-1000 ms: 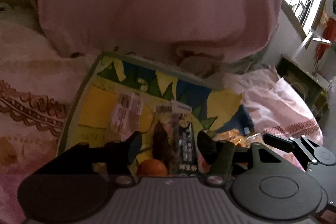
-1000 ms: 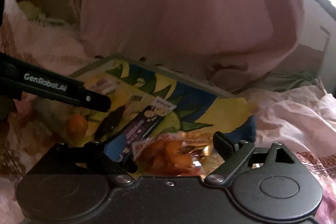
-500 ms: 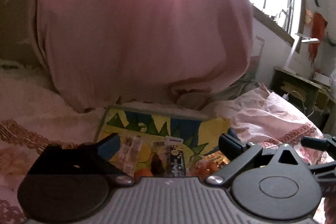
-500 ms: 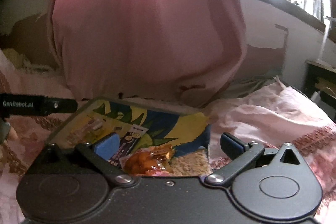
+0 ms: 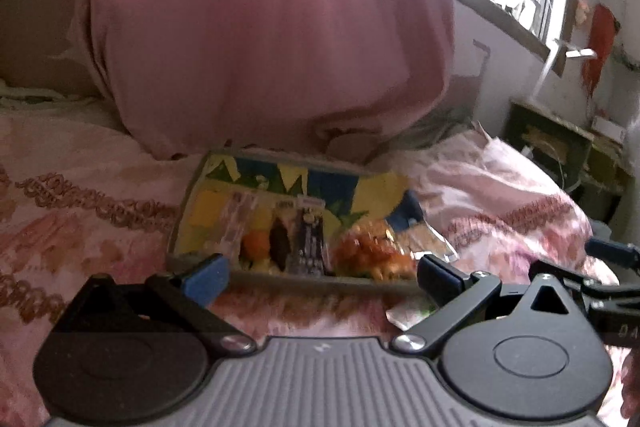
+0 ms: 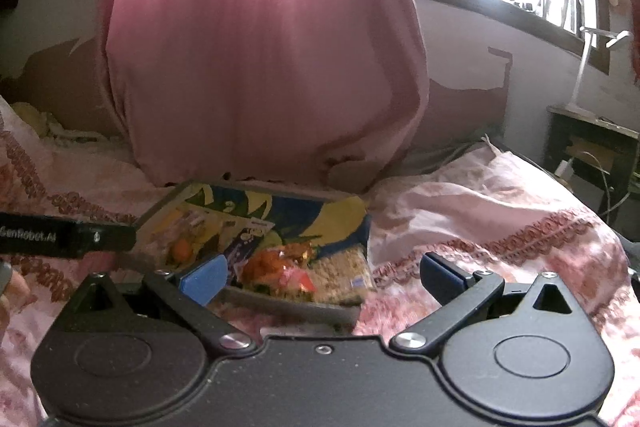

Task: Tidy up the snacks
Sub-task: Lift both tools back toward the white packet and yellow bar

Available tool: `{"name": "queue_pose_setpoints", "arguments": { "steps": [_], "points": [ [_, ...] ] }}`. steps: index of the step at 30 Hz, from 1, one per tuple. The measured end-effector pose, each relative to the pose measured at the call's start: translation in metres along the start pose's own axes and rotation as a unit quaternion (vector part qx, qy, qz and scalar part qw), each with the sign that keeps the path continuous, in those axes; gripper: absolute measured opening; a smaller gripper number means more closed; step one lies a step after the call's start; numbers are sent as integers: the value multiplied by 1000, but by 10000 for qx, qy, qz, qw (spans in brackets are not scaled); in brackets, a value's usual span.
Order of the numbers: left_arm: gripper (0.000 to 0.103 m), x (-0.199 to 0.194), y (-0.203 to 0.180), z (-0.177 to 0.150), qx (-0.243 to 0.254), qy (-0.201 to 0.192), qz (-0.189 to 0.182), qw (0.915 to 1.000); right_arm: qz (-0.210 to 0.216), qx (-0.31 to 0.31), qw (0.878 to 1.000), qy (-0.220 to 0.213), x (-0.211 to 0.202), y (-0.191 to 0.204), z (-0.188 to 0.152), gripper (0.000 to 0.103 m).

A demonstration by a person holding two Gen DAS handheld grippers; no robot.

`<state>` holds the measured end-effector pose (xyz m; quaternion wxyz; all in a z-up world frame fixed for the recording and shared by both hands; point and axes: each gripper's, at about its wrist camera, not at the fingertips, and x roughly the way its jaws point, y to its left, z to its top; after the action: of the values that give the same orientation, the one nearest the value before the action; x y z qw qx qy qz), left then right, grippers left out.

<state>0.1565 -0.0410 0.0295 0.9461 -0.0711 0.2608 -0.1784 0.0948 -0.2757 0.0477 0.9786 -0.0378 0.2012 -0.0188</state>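
Sitting between steps, by the look of it: left gripper (image 5: 320, 273) spread wide with nothing between the fingers, right gripper (image 6: 322, 277) likewise released and empty, both hanging short of the tray (image 5: 188, 211) and apart from it. Lying on a pink bedspread (image 5: 80, 187) in front of a big pink pillow (image 5: 272, 27), the tray is carrying the snacks in a rough row: a pale wrapped bar (image 5: 236, 223) on the left, then an orange (image 5: 256, 243), a dark brown piece (image 5: 280, 241), a dark printed packet (image 5: 310, 239), and an orange crinkly bag (image 5: 372, 251) at the right end. Beside that bag, showing in the right view, a packet of pale noodle-like stuff (image 6: 344, 267), overhanging the tray's right edge.

Judging the sorting as mostly done, with the row looking fairly tidy; possibly a last item left outside. Calling next for choosing one target, coming in low over the near rim, and closing on a packet edge rather than its crinkly middle.

Hard to make out: a scrap of pale wrapper (image 5: 408, 311) just below the tray's near right corner, half covered by the left gripper's finger, so not telling whether it is a snack or empty film. Printing on every packet too blurred to read. Near rim of the tray partly hidden behind both gripper bodies. Window glare washing out the upper right.
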Motion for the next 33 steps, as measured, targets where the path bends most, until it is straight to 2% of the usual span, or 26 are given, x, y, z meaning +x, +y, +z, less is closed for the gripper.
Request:
{"name": "queue_pose_setpoints", "arguments": {
  "steps": [10, 18, 28, 33],
  "points": [
    [102, -35, -28, -32, 523, 148, 139, 9984, -93, -30, 9995, 295, -47, 2, -29, 102],
    [102, -49, -42, -54, 1133, 369, 306, 9924, -77, 43, 9985, 545, -72, 8, -47, 102],
    [103, -62, -49, -76, 1387, 671, 482, 9869, -144, 211, 9954, 925, -82, 6, -62, 102],
    [103, -56, -49, -81, 1447, 875, 649, 9835, -293, 354, 9906, 1287, -73, 1, -69, 102]
  ]
}}
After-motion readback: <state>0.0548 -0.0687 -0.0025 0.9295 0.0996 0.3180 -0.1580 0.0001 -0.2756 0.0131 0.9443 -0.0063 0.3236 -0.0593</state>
